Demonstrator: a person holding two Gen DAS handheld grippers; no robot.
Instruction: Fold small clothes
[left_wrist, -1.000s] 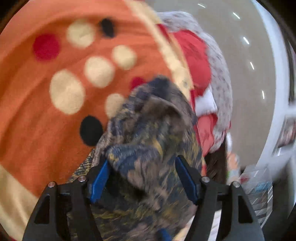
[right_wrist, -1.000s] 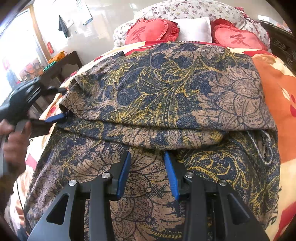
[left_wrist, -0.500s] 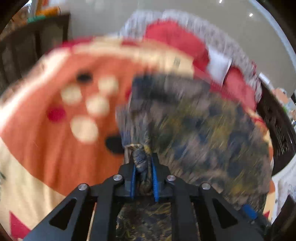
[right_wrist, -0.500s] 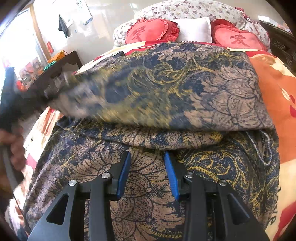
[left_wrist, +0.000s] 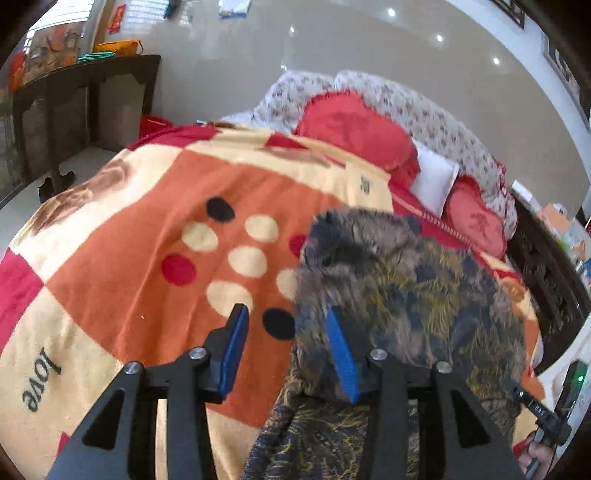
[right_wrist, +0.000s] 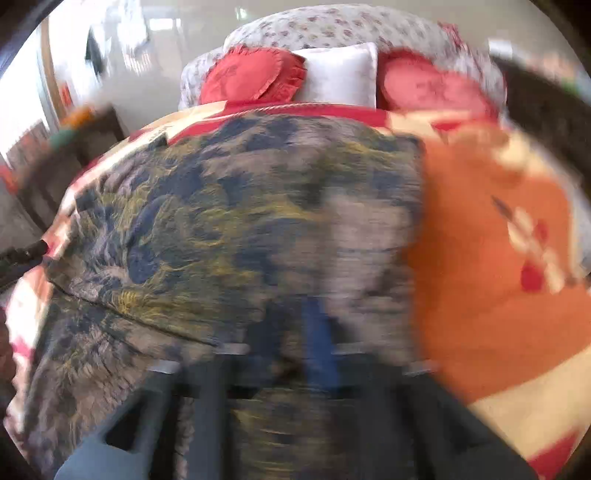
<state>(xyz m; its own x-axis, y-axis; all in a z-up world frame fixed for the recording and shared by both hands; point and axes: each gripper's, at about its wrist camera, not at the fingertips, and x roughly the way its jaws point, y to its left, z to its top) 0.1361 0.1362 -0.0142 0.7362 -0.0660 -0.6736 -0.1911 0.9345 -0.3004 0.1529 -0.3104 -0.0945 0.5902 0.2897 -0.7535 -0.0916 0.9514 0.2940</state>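
A dark blue, tan and gold patterned garment lies folded over on the bed's orange blanket. My left gripper hovers over the garment's left edge. Its jaws are opening, with that edge and bare blanket between them and neither pad pressing. In the blurred right wrist view the garment fills the middle, a folded layer lying across it. My right gripper is low over its near right part, blue pads together. Blur hides whether cloth is pinched.
Red heart cushions and a white pillow sit at the bed's head. A dark wooden table stands left of the bed, a dark bed frame on the right. The blanket lies bare beside the garment.
My left gripper let go of the bunched garment edge, opened and rose. The lifted layer now lies on the garment. My right gripper's jaws closed and it swung to the right.
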